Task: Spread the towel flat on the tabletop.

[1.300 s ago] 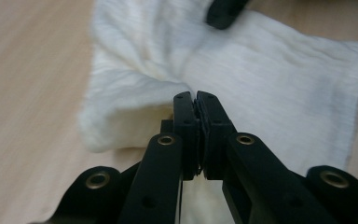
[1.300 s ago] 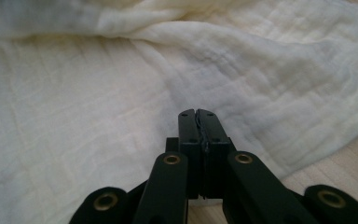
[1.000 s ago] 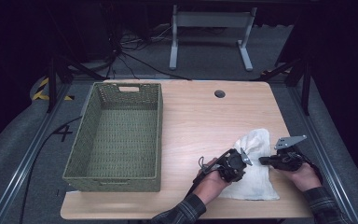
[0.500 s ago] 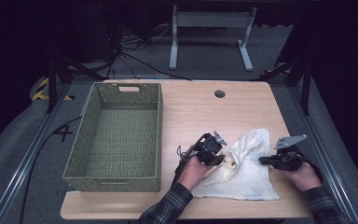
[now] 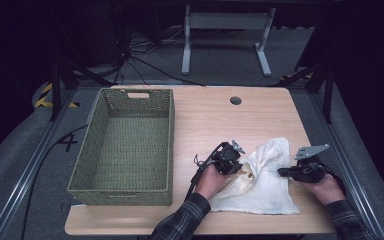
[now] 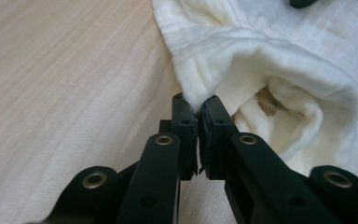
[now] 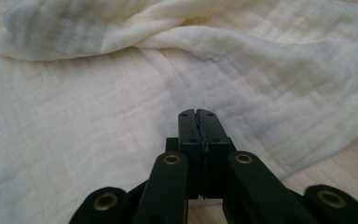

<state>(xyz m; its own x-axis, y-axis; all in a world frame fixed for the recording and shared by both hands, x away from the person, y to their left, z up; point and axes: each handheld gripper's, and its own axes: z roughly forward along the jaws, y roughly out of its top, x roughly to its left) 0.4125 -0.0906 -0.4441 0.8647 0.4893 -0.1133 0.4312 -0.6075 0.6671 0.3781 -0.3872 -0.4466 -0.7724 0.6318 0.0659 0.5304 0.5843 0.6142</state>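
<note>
Left gripper (image 5: 236, 165) is seen clamped on a fold of the white cloth (image 5: 265, 182), jaws having just closed, with a pinch of fabric squeezed between the pads at their tips. Right gripper (image 5: 283, 172) is seen pressed together at the cloth's opposite edge; whether fabric is caught between its pads cannot be told. Cloth is laid on the near right part of the wooden table (image 5: 205, 120), between the two grippers, well apart from the green woven basket (image 5: 125, 145) on the left. Its long axis is run roughly from the near edge of the table toward the far right, with a narrower bunched end pointed away from the person. From the high view the whole outline and the basket are given, but not the grip detail. In the left gripper view the cloth (image 6: 279, 60) is shown hollowed into an open pocket beside the jaws, with a brownish mark inside it. In the right gripper view the cloth (image 7: 121, 116) is shown as a flat crinkled sheet with one raised fold running across, and bare wood at the lower right corner.
</note>
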